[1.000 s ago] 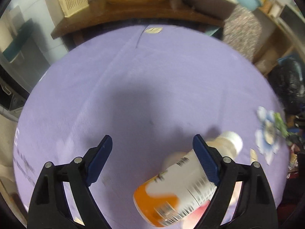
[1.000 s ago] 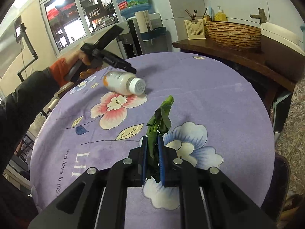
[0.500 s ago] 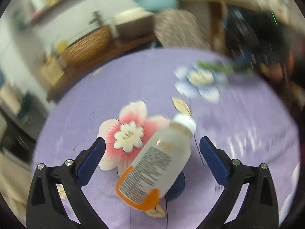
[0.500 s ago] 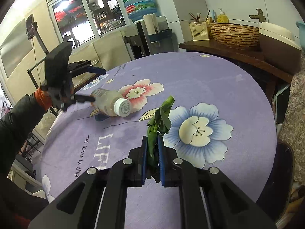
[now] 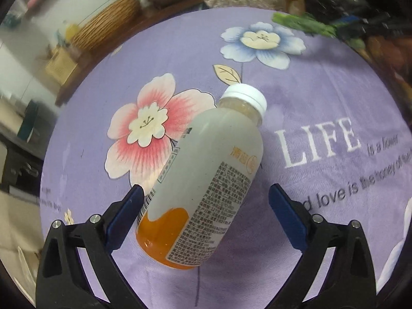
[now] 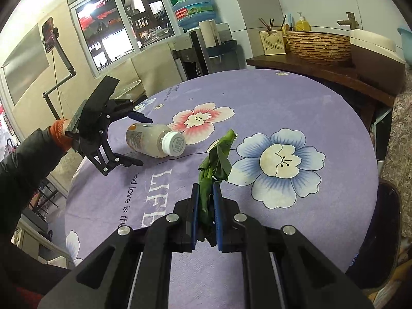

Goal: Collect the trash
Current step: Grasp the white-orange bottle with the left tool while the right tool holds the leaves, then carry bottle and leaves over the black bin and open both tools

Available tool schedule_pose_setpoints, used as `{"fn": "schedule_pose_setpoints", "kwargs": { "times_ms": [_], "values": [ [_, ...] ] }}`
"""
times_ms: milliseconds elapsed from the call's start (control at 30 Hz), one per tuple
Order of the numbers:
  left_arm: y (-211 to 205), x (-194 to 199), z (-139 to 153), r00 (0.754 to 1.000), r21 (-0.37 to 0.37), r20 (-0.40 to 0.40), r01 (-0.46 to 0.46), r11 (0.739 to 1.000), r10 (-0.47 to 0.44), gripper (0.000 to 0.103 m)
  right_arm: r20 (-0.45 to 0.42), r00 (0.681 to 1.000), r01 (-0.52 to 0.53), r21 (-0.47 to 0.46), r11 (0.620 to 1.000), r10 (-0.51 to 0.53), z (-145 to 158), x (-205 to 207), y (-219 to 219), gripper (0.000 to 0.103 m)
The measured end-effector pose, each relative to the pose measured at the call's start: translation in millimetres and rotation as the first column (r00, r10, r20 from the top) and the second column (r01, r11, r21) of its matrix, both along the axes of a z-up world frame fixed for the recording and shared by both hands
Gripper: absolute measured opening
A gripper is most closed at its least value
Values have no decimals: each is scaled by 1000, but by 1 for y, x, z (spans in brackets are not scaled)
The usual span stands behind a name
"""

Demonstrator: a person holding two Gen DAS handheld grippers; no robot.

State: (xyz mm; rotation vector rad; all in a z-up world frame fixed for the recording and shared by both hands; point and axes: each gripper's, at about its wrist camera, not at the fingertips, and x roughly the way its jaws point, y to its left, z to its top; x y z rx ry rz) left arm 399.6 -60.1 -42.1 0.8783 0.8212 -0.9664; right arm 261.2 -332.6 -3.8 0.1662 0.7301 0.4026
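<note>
One piece of trash is already in hand: the right gripper (image 6: pixel 205 215) is clamped on a bunch of green leaves (image 6: pixel 215 158) held over the near side of the purple flowered tablecloth (image 6: pixel 283 97); no bin shows in either view, so both pieces are still to be carried off. The plastic bottle (image 5: pixel 203 182) lies on its side on the left part of the table, white cap (image 5: pixel 244 97) pointing away from the left gripper (image 5: pixel 204 202). Its jaws are spread wide and just starting to close, straddling the orange bottom end with the left pad at the label's edge and the right pad well clear, so the bottle is not yet gripped.
</note>
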Motion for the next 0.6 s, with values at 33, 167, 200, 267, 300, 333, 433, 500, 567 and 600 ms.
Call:
{"fn": "schedule_pose_setpoints", "kwargs": {
  "times_ms": [33, 167, 200, 267, 300, 333, 433, 500, 567, 600],
  "values": [
    [1, 0, 2, 1000, -21, -14, -23, 1000, 23, 89, 1, 1000, 2, 4, 1000, -2, 0, 0, 0, 11],
    [2, 4, 2, 991, -46, -60, -119, 992, 116, 70, 10, 1000, 3, 0, 1000, -3, 1, -5, 2, 11],
    [2, 4, 0, 989, -46, -72, -134, 990, 130, 67, 12, 1000, 1, -2, 1000, -1, 1, -7, 2, 11],
    [-1, 3, -4, 986, -41, -76, -150, 988, 146, 62, 18, 1000, 5, -13, 1000, -5, 2, -10, 4, 11],
    [-3, 1, -5, 985, -47, -69, -160, 986, 157, 62, 19, 1000, 6, -13, 1000, -6, 2, -12, 3, 11],
    [-3, 0, -4, 982, -58, -80, -176, 983, 171, 62, 20, 1000, 7, -9, 1000, -7, 2, -14, 2, 11],
    [-4, -4, -2, 964, -102, -145, -240, 965, 225, 61, 24, 1000, 15, -8, 1000, -15, 3, -18, -1, 11],
    [-7, -9, -2, 956, -130, -168, -262, 956, 239, 61, 24, 999, 22, -2, 1000, -22, 2, -21, -4, 11],
    [-13, -16, 0, 955, -160, -187, -259, 953, 229, 61, 26, 999, 31, 3, 1000, -31, 1, -23, -9, 11],
    [-18, -21, 1, 955, -178, -195, -257, 950, 222, 61, 26, 999, 36, 6, 999, -36, -1, -25, -11, 11]
  ]
}}
